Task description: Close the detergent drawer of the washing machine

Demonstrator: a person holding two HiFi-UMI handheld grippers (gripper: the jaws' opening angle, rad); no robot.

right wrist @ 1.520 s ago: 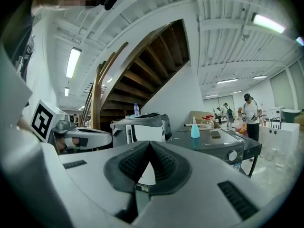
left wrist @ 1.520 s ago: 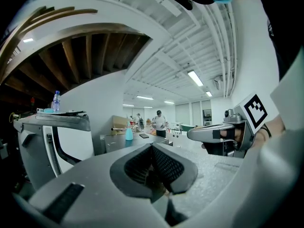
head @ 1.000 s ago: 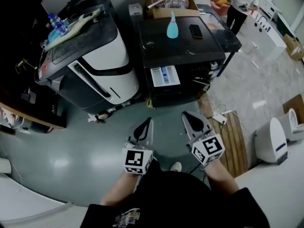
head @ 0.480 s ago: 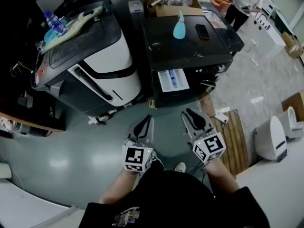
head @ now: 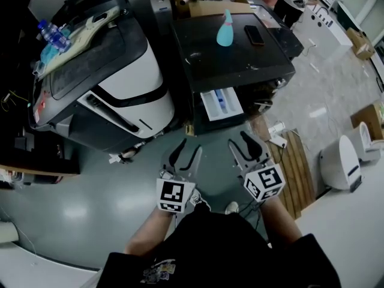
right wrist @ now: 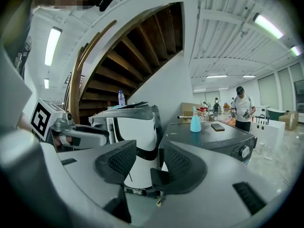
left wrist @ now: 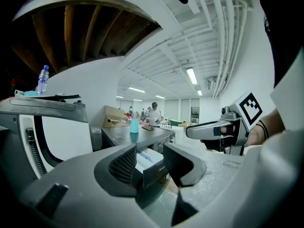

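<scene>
one washing machine [head: 240,59], upper centre; one detergent drawer [head: 222,102], pulled out; left gripper [head: 186,155], right gripper [head: 245,146], lower centre: jaws opening, empty.

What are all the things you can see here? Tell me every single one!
washing machine: one, black, in the middle
detergent drawer: one, white with blue inside, pulled out of the machine's front
bottle: one, turquoise, standing on the machine's top
phone: one, black, lying flat beside the bottle
cardboard box: one, brown, behind the machine
big appliance: one, white and black, left of the machine
water bottle: at least one, clear and blue, on top of the big appliance
wooden boards: one set, brown, on the floor at the right
left tongs: one, grey, opening, nothing between them
right tongs: one, grey, opening, nothing between them
</scene>
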